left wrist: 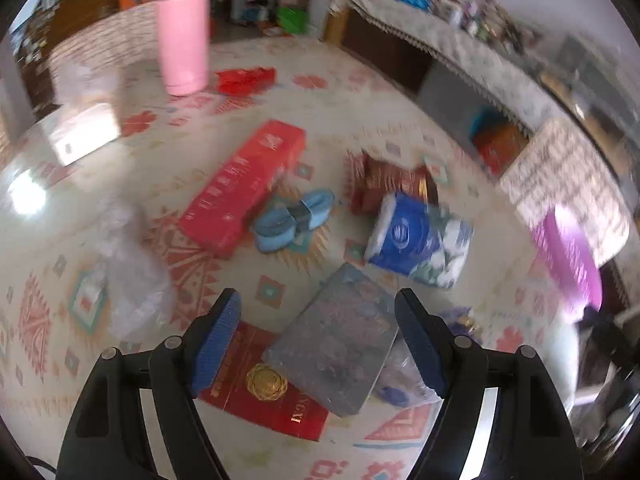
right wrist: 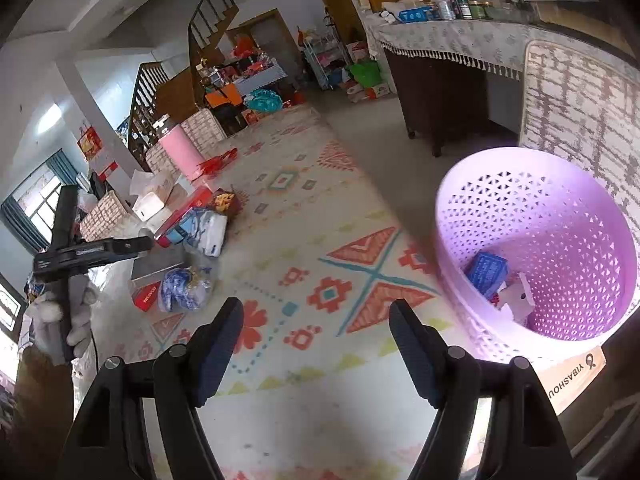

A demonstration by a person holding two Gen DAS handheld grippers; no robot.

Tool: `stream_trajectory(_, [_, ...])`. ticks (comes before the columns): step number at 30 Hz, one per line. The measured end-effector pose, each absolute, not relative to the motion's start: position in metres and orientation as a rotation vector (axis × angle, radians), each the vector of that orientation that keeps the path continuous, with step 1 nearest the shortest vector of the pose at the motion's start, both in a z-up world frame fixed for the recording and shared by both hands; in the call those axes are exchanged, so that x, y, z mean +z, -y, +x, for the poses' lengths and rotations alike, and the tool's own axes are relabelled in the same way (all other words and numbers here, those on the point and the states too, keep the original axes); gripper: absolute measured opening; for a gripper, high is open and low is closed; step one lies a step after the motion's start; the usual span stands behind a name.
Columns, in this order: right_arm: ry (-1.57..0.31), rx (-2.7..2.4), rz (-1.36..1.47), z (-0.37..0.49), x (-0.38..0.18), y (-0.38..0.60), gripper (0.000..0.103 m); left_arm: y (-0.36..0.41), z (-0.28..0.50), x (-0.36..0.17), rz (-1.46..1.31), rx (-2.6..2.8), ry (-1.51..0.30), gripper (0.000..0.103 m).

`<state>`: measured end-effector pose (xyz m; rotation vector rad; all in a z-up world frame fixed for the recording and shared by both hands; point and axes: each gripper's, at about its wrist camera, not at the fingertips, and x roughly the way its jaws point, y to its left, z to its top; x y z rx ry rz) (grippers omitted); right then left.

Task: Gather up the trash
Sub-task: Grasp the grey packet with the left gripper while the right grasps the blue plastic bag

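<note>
Litter lies scattered on the patterned rug [left wrist: 340, 92]. Left tool [left wrist: 318, 344] hangs wide open, empty, above a flat grey box [left wrist: 336, 340]. Right tool [right wrist: 316, 348], equally wide and empty, hovers beside the perforated lilac plastic basket [right wrist: 560, 216].

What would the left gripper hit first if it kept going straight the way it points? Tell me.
Most likely the grey flat box, which lies tilted between the open fingers of the left gripper, resting partly on a red box. Blur leaves the depth uncertain.

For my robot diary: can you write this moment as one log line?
left gripper: open, over grey box | right gripper: open, empty | basket: some trash in
</note>
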<state>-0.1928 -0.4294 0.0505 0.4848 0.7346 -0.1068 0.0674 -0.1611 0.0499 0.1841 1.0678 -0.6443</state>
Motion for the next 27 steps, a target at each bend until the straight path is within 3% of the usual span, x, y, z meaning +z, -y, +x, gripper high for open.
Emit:
stream_trajectory(5, [-0.751, -0.099, 0.46, -0.183, 0.052, 0.409, 0.08, 0.177, 0.032, 0.042, 0.326, -0.731, -1.054, 0.077])
stream_trajectory(8, [-0.771, -0.081, 0.452, -0.172, 0.049, 0.396, 0.08, 0.185, 0.012, 0.041, 0.42, -0.689, -1.007, 0.054])
stream_trajectory(20, [-0.834, 0.046, 0.368, -0.128, 0.044, 0.333, 0.08, 0.174, 0.028, 0.045, 0.106, -0.667, -1.078, 0.054])
stream_trajectory(27, [-0.869, 0.118, 0.166, -0.092, 0.048, 0.304, 0.086, 0.163, 0.022, 0.047, 0.08, -0.673, -1.059, 0.054])
